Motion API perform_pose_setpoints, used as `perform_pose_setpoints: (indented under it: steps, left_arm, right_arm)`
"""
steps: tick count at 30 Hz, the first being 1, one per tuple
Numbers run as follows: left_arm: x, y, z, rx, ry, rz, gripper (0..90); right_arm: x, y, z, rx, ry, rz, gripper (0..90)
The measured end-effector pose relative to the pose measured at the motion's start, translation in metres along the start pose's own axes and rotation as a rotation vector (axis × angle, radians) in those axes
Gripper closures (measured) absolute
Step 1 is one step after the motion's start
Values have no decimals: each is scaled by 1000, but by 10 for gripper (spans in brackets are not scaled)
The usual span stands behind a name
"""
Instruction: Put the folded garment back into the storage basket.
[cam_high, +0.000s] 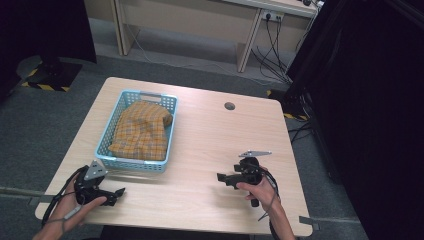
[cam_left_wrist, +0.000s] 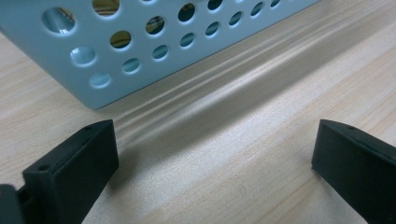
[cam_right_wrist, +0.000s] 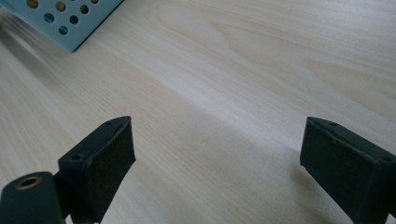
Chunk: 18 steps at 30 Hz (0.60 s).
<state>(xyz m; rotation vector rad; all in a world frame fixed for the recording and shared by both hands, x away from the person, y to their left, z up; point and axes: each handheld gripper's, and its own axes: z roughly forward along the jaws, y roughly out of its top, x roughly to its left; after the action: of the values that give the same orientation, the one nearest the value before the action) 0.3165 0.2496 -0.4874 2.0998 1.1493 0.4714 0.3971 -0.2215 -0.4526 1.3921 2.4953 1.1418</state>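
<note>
Light-blue perforated basket (cam_high: 167, 131) sits upright on the table's left half, holding a crumpled orange plaid cloth (cam_high: 141, 131)

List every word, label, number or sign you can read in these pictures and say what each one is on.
None can be read.
Blue basket: perforated walls, no label showing.
Plaid cloth in the basket: a check pattern, no print.
Left gripper and right gripper: black jaws, wide apart, no marking visible.
Table: bare wood grain and one round grommet.
Yellow and black hazard stripes on the floor: a sign without words.
</note>
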Motion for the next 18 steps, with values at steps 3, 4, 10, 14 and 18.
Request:
perform_pose_setpoints:
  steps: [3,4,10,14,18]
  left_arm:
    - [0,0,0,0,0,0,0]
    - [0,0,0,0,0,0,0]
    - [0,0,0,0,0,0,0]
    - [0,0,0,0,0,0,0]
    - [0,0,0,0,0,1,0]
  right_arm:
    - [0,-2,-1,3,-8,-4,97]
    - [0,-2,-1,4,-12,-3,90]
    - [-1,-5,-3,3,-28,8,67]
    - [-2,-7,-4,1,-29,8,65]
    - [-3,-11,-5,6,-38,13,66]
